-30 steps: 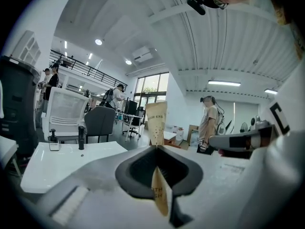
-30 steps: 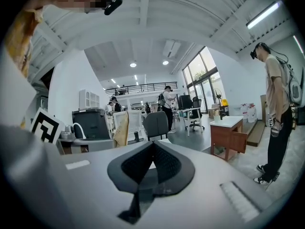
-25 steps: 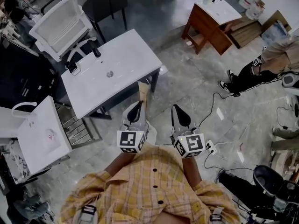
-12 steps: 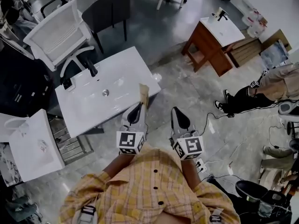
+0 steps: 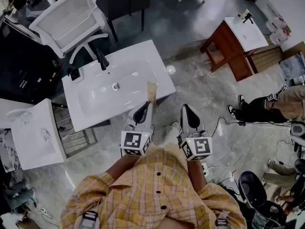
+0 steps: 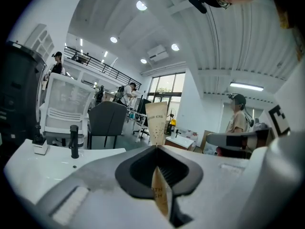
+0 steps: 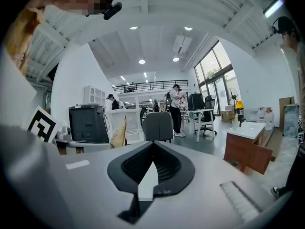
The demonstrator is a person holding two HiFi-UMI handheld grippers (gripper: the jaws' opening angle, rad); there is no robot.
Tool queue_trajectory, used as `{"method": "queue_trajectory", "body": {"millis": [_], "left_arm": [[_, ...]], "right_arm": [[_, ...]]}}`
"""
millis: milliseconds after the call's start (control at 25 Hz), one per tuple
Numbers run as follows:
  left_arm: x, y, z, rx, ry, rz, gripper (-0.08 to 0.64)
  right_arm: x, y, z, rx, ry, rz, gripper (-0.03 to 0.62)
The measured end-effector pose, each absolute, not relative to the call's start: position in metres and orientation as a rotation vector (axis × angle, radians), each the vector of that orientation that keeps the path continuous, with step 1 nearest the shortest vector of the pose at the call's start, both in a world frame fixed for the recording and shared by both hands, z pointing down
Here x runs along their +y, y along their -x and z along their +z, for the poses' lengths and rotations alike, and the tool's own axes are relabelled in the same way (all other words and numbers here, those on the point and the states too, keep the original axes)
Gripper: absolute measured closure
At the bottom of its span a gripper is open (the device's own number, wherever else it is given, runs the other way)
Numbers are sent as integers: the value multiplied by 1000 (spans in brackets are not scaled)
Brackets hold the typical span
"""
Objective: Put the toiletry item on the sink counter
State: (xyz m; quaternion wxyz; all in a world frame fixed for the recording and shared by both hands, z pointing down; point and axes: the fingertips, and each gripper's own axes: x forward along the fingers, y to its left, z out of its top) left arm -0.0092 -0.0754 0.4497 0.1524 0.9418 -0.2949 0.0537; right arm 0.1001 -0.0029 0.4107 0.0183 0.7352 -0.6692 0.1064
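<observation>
A beige toiletry tube stands upright in my left gripper, whose jaws are shut on its lower end. The tube's top hangs over the front edge of the white sink counter, which carries a black faucet. In the left gripper view the tube rises from the shut left gripper, with the faucet to the left. My right gripper is held beside the left one over the floor. The right gripper is shut with nothing in it.
A white chair and a dark chair stand behind the sink counter. A second white basin is at the left. A wooden cabinet with a sink is at the far right. A person's legs and cables lie on the floor at right.
Both grippers have moved forward toward the sink counter, the tube still in the left one. The tube's top now overlaps the counter's front edge.
</observation>
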Motion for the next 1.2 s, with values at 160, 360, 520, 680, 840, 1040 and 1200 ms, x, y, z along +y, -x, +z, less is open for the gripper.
{"method": "queue_trajectory", "body": {"millis": [160, 360, 520, 680, 840, 1040, 1200], "left_arm": [[-94, 7, 455, -903, -2663, 171, 557], [-117, -11, 468, -962, -2597, 210, 557], [-136, -33, 478, -1011, -2529, 240, 557], [-155, -53, 486, -1069, -2472, 268, 557], [-170, -71, 500, -1118, -2405, 306, 557], [-184, -87, 523, -1156, -2310, 373, 557], [-197, -97, 538, -1198, -2245, 397, 557]], "right_arm": [[-27, -102, 414, -2139, -2218, 342, 592], [-59, -123, 422, -2205, -2150, 379, 592], [-85, -146, 423, -2260, -2074, 387, 592], [-110, -169, 425, -2310, -2005, 394, 592], [-132, -187, 436, -2362, -1932, 425, 592], [-152, -198, 453, -2419, -1840, 467, 592], [-164, -210, 466, -2449, -1792, 502, 592]]}}
